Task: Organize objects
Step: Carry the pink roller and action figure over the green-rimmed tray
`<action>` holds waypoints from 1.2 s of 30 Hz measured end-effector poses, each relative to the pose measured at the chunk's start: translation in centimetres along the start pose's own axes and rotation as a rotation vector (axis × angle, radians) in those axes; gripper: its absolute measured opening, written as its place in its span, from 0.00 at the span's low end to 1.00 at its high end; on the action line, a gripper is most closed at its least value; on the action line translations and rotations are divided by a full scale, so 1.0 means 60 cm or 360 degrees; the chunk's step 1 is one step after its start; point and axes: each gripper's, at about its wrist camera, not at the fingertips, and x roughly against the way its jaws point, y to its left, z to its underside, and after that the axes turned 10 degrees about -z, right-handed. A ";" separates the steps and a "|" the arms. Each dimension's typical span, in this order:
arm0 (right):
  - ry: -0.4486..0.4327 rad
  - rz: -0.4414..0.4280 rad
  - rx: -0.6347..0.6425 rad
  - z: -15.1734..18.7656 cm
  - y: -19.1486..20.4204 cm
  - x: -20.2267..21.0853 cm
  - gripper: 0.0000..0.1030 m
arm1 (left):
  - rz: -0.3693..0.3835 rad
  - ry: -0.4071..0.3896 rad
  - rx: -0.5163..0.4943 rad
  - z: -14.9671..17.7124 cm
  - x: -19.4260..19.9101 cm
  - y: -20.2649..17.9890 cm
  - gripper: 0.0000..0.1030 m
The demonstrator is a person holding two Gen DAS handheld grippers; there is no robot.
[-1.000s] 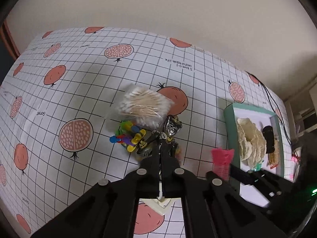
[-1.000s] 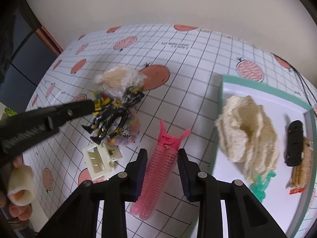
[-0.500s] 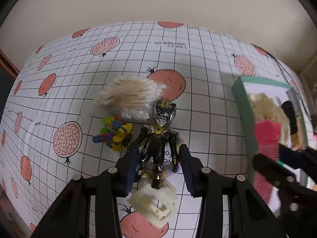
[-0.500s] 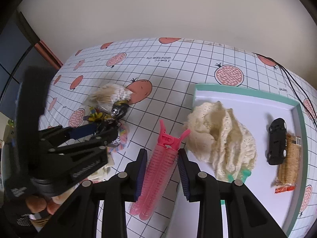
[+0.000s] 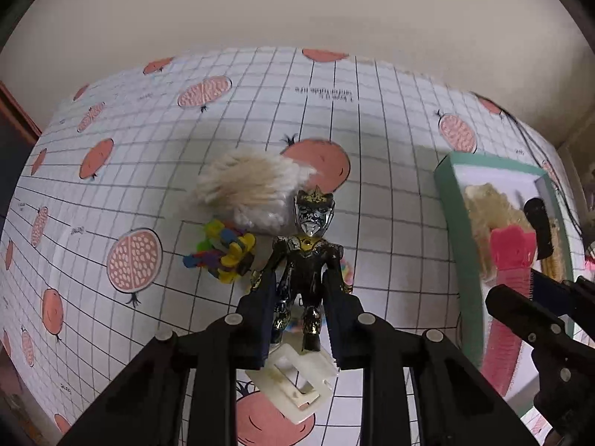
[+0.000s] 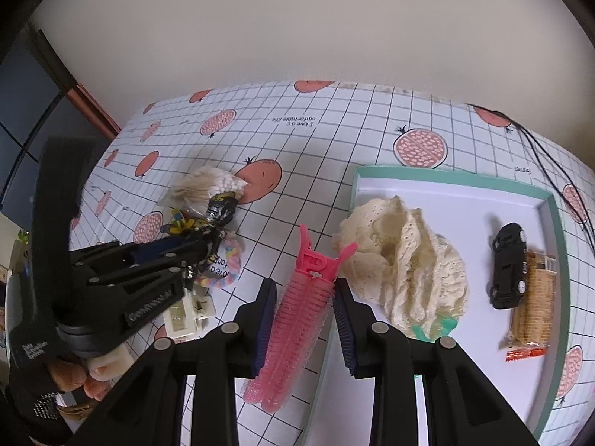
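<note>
Now left claw astride black figure, closer than before

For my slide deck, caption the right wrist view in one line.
Right hand-held gripper grips a pink hair clip beside the tray's edge, while the left hand-held gripper closes around a black figure.

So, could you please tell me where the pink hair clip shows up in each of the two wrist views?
Left wrist view: the pink hair clip is at the far right, held by the right gripper over the tray.
Right wrist view: the clip is bottom centre, between the right gripper's fingers.
Shared landmark: the teal-rimmed tray, beside the clip in both.
</note>
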 end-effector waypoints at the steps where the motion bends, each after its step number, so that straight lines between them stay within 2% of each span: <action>1: -0.0007 -0.0002 0.0000 0.000 -0.001 0.004 0.32 | 0.0002 -0.0016 0.0001 -0.001 0.007 0.001 0.25; 9: -0.0061 0.0030 -0.0015 0.006 -0.029 0.050 0.32 | 0.0019 -0.0177 0.0041 -0.012 0.084 -0.002 0.25; 16: -0.0106 0.0163 -0.0081 0.019 -0.093 0.095 0.32 | 0.0207 -0.0278 -0.0013 -0.014 0.145 -0.062 0.25; 22: -0.0131 0.0270 -0.0154 0.034 -0.156 0.135 0.32 | 0.0344 -0.0197 -0.0148 -0.004 0.133 -0.158 0.25; 25: -0.0120 0.0315 -0.0191 0.045 -0.184 0.144 0.32 | 0.0364 -0.0144 -0.0204 0.005 0.119 -0.195 0.25; 31: -0.0025 0.0324 -0.0180 0.055 -0.200 0.115 0.32 | 0.0356 -0.0043 -0.0289 0.022 0.082 -0.249 0.25; 36: 0.0063 0.0338 -0.0132 0.063 -0.197 0.076 0.33 | 0.0355 0.0030 -0.0298 0.033 0.058 -0.260 0.25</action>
